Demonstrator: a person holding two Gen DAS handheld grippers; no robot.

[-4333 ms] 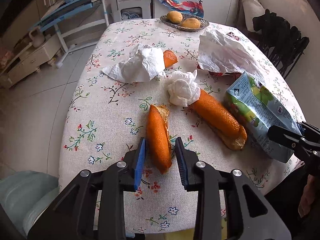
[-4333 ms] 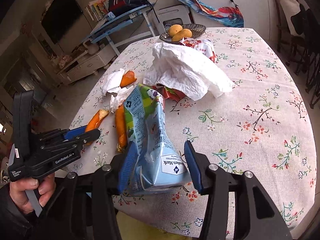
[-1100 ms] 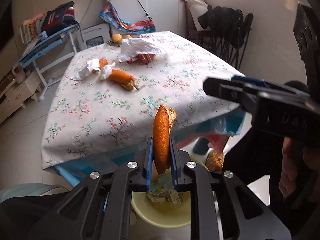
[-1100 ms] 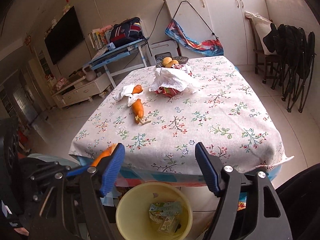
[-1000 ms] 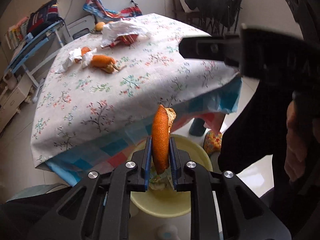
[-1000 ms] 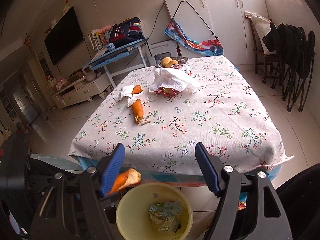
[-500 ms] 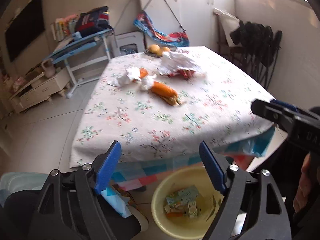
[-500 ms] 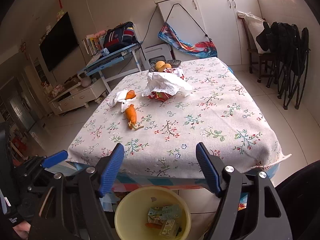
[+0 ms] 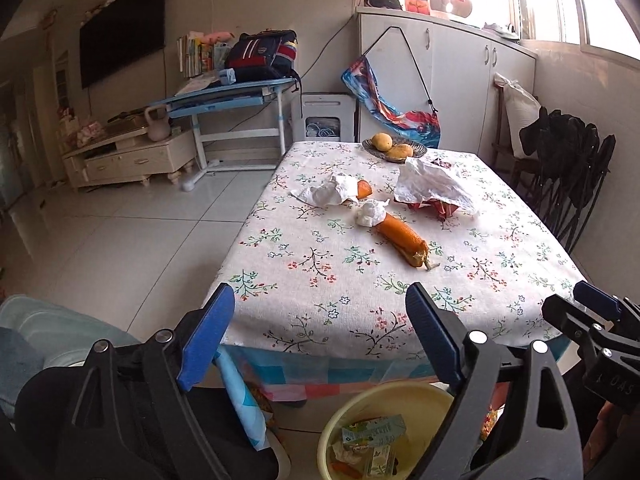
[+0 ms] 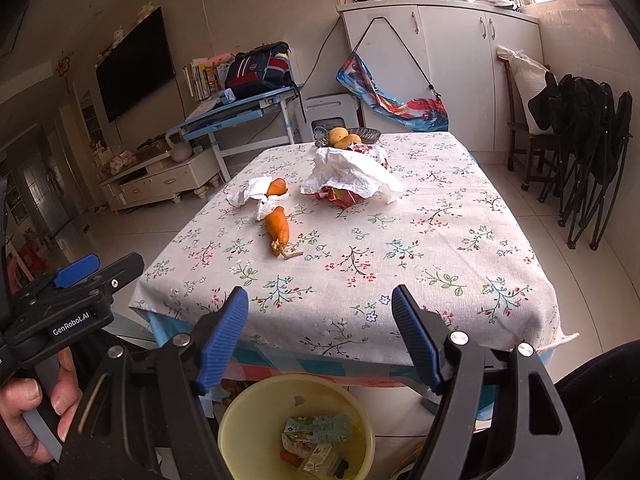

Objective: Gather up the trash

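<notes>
- The left tool [image 9: 316, 336] has just been opening; its blue-padded jaws stand wide apart with nothing between them, above the near edge of the table [image 9: 320, 312].
- The right tool [image 10: 320, 336] is also open and empty, its jaws spread over the yellow bin [image 10: 240, 432].
- The yellow bin stands on the floor just before the table's near edge. In it lie a crumpled green-and-white carton [image 10: 318, 430], more printed packaging and an orange scrap [image 10: 290, 458].
- On the flowered tablecloth a long orange peel [image 9: 400, 236] lies at a slant, its near end ragged and brownish, a dry stalk sticking out.
- A balled white tissue [image 9: 370, 214] touches the peel's far end.
- Further back a flattened white tissue [image 9: 330, 192] partly covers a smaller orange piece [image 9: 363, 189].
- To the right a large crumpled white paper [image 9: 434, 188] lies over a red wrapper [image 9: 440, 209].
- A dish of yellow fruit [image 9: 394, 149] stands at the far edge.
- A hand [image 10: 24, 396] grips the left tool's handle.
</notes>
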